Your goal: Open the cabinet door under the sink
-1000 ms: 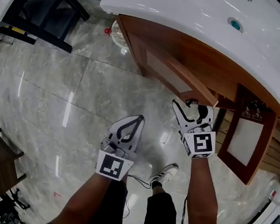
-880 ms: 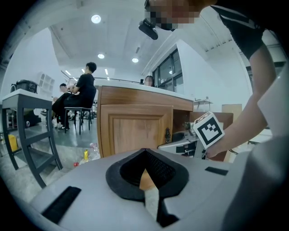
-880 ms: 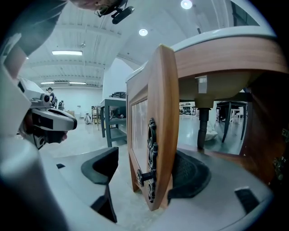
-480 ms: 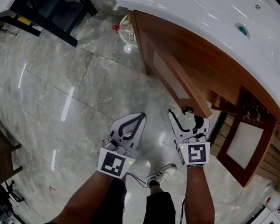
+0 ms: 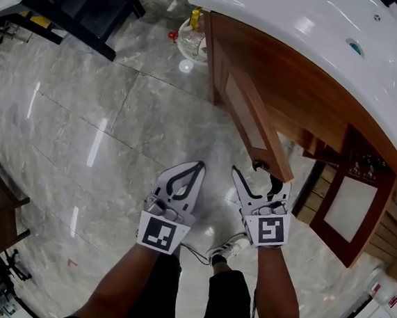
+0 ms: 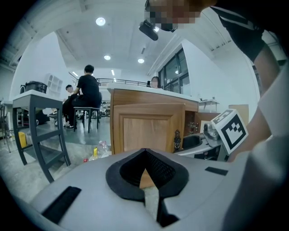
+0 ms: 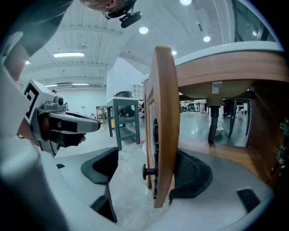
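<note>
Door (image 5: 257, 125) under the sink (image 5: 302, 25) stands swung well out from the cabinet (image 5: 295, 94) in the head view, so opening looks mostly done, with perhaps a little swing left. A second door (image 5: 351, 201) is open too, making two doors, one sink and two grippers. In the left gripper view the left gripper (image 6: 145, 158) has its jaws together on nothing, and in the right gripper view the right gripper (image 7: 146, 159) has its jaws apart, astride the door's free edge with the single knob (image 7: 146, 171) between them, unclamped.
</note>
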### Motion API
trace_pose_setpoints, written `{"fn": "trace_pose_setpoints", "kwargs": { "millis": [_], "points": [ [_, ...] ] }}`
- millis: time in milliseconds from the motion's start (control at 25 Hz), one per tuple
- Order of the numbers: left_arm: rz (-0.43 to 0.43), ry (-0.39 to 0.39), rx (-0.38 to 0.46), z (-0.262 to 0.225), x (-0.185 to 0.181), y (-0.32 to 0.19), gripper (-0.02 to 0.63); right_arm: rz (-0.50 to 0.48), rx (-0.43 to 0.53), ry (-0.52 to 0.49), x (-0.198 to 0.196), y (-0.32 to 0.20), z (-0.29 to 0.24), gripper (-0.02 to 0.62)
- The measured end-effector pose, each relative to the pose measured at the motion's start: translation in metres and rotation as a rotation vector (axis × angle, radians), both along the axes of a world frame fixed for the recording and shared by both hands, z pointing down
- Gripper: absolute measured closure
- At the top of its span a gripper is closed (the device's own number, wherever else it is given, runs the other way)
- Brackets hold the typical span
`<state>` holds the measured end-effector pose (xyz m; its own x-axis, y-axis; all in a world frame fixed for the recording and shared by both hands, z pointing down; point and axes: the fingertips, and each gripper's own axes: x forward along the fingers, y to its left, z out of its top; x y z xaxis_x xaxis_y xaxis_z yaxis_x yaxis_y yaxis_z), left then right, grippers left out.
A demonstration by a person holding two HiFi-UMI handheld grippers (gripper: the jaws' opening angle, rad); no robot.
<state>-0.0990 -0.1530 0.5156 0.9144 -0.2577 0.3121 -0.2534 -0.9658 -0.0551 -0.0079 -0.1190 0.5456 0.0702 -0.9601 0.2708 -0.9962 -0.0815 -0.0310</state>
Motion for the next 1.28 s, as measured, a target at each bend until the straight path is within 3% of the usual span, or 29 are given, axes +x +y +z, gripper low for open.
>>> {"fn": "trace_pose_setpoints", "kwargs": {
  "millis": [560, 920, 1080, 1200, 1280],
  "points": [
    [-0.048, -0.022, -0.011, 0.004, -0.035, -0.016, 0.598, -0.043, 0.013, -0.056, -0.078, -0.012, -0.006, 0.232],
    [-0.095, -0.03, 0.001, 0.009, -0.058, -0.038, 0.598, -0.042, 0.022, -0.098, -0.104, -0.023, -0.003, 0.232],
    [-0.119, -0.032, -0.012, 0.013, -0.07, -0.043, 0.598, -0.054, 0.029, -0.092, -0.111, -0.027, -0.004, 0.232],
    [-0.188, 0.018, -0.068, 0.014, -0.077, -0.048, 0.598, -0.077, 0.029, -0.096, -0.12, -0.033, -0.003, 0.233],
    [-0.178, -0.001, -0.049, 0.016, -0.081, -0.049, 0.598, -0.084, 0.029, -0.097, -0.125, -0.036, -0.002, 0.233]
  ]
}}
